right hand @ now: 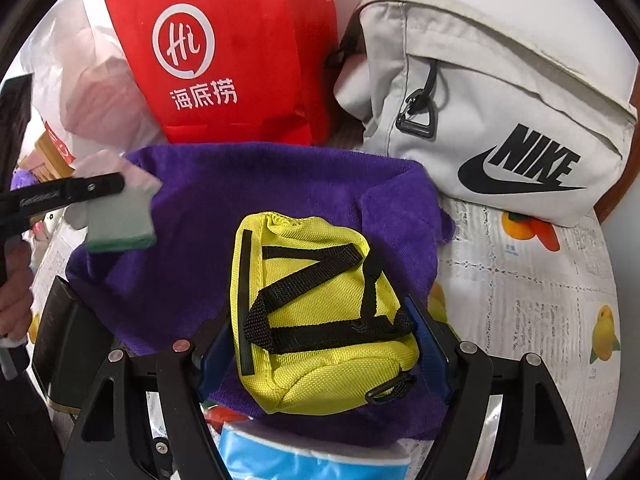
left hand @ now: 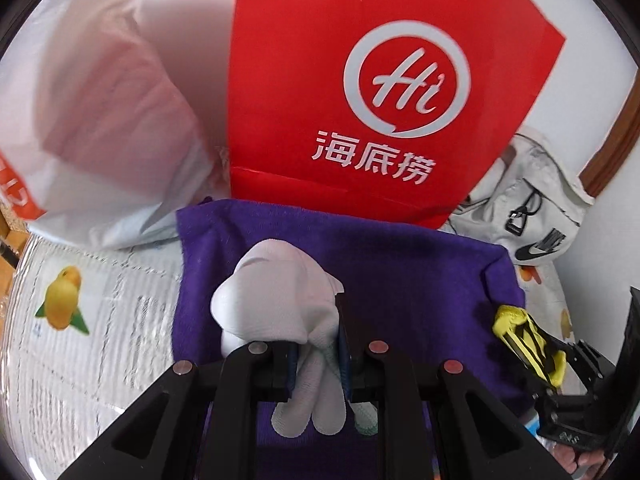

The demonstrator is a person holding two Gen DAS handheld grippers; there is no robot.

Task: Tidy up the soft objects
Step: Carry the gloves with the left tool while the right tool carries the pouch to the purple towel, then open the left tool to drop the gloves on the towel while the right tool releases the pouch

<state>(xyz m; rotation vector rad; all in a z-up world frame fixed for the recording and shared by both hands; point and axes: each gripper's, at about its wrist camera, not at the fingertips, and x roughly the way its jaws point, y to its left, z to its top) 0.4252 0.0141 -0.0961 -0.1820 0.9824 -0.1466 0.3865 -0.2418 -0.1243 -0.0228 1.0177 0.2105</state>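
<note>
Table: a round top under a cloth (right hand: pixel 520 280) printed with text and orange and yellow fruit; a white wall stands behind it.
Red bag: a paper bag (left hand: pixel 360 80) with a white "Hi" logo stands at the back, touching the far edge of the towel.
White plastic bag: it (left hand: pixel 100 120) slumps left of the red bag, something pink showing through.
Grey bag: a pale Nike bag (right hand: pixel 500 112) lies right of the red bag, at the table's rim.
Towel: a purple towel (left hand: pixel 400 272) is spread on the cloth before the bags, beneath both my grippers.
Yellow pouch: the pouch (right hand: pixel 320 320) with black straps lies on the towel, between my right fingers.
Right gripper: my right gripper (right hand: pixel 320 344) has its blue pads wide apart, pressed to the pouch's two sides.
White sock: a bundled sock (left hand: pixel 280 312), green-edged at its hanging end, sits over the towel's middle.
Left gripper: my left gripper (left hand: pixel 316 360) is nearly closed, clamped on the sock's waist, left of the pouch.
</note>
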